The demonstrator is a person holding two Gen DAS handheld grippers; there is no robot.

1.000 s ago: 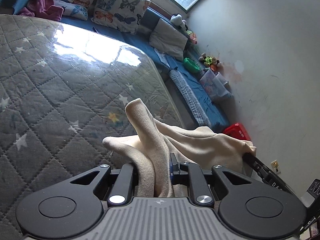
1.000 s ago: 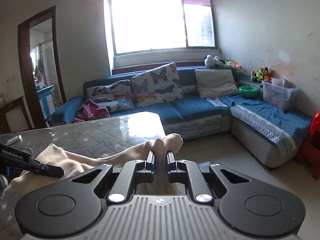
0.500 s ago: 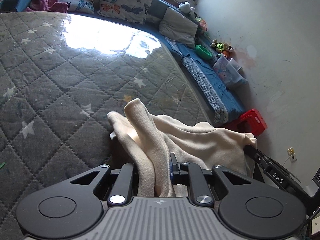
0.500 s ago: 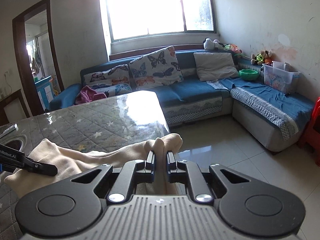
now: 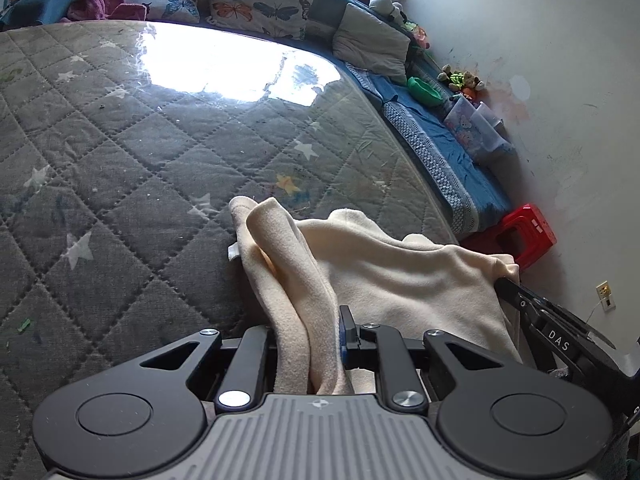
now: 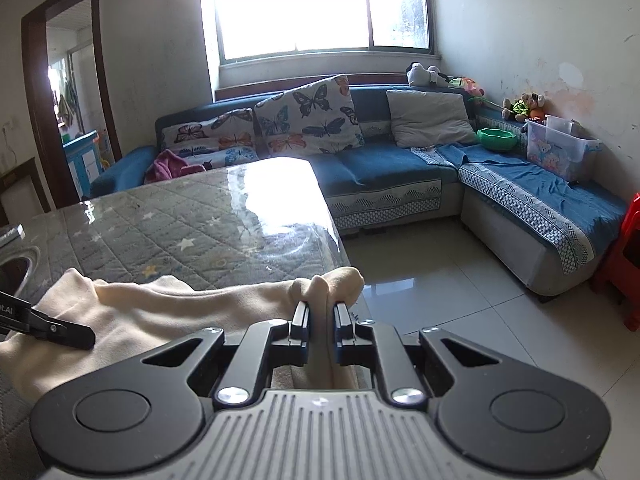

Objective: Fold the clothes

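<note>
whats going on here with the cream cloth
A person is folding a cream garment on a grey quilted table, using a handheld gripper in each hand. The left gripper is shut on a bunched fold of it, and the right gripper is shut on another fold near the table's edge. The cloth stretches between them, partly lying on the table.

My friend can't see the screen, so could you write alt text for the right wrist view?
Black tongs pinch a bunched fold of cream cloth that stretches left to a second pair of tongs, over a grey quilted table. Behind are a blue corner sofa with butterfly cushions and a bright window.
</note>
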